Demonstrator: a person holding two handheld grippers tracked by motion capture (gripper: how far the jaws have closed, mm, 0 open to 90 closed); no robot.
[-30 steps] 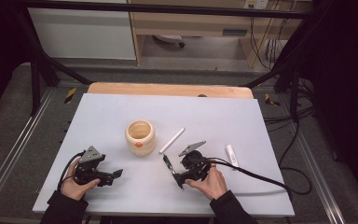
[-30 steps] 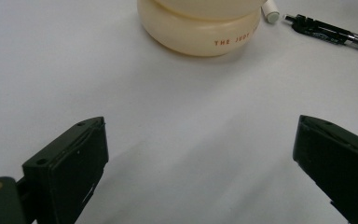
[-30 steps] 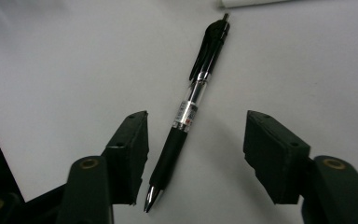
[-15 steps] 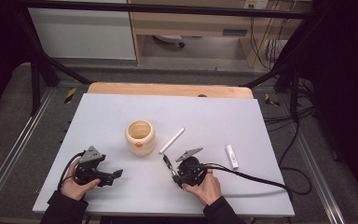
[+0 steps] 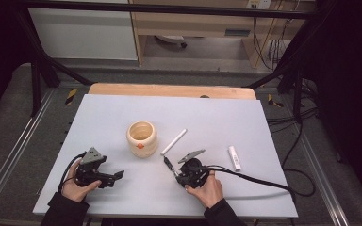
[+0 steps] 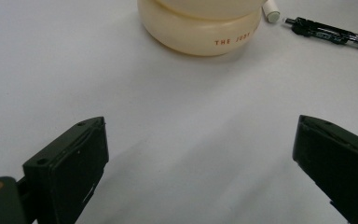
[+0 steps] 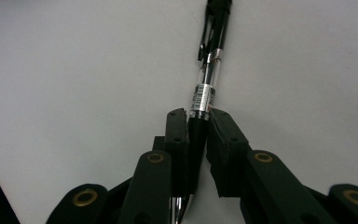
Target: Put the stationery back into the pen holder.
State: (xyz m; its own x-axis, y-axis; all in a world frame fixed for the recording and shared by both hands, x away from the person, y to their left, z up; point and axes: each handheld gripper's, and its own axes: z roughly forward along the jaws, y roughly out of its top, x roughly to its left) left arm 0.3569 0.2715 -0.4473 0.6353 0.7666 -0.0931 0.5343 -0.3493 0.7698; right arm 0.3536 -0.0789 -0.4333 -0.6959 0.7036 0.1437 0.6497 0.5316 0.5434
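- The right gripper (image 7: pixel 196 122) has just been closing its jaws, and the black pen (image 7: pixel 205 88) now sits pinched between the pads near its grip end, the clip end pointing away along the desk (image 5: pixel 264 132).
- In the high view that pen (image 5: pixel 168 163) lies near the middle of the desk, toward the front edge, just beside the cream cup (image 5: pixel 142 138).
- To do the lift well, the pads probably need to stay square on the barrel; a slim round shaft can roll or swing if it is gripped off-centre, so a slow, straight rise looks safest.
- The left gripper (image 6: pixel 200 154) rests near the front left corner with its jaws spread wide and nothing between them.
- The pen is glossy black plastic with a clear section, a barcode label and a metal clip.
- The cup is squat, rounded and smooth, with small red lettering near its base.
- A white stick (image 5: pixel 174 141) lies slanted behind the pen; a short white tube (image 5: pixel 234 157) lies toward the right edge.
- The desk top is matte and pale grey.
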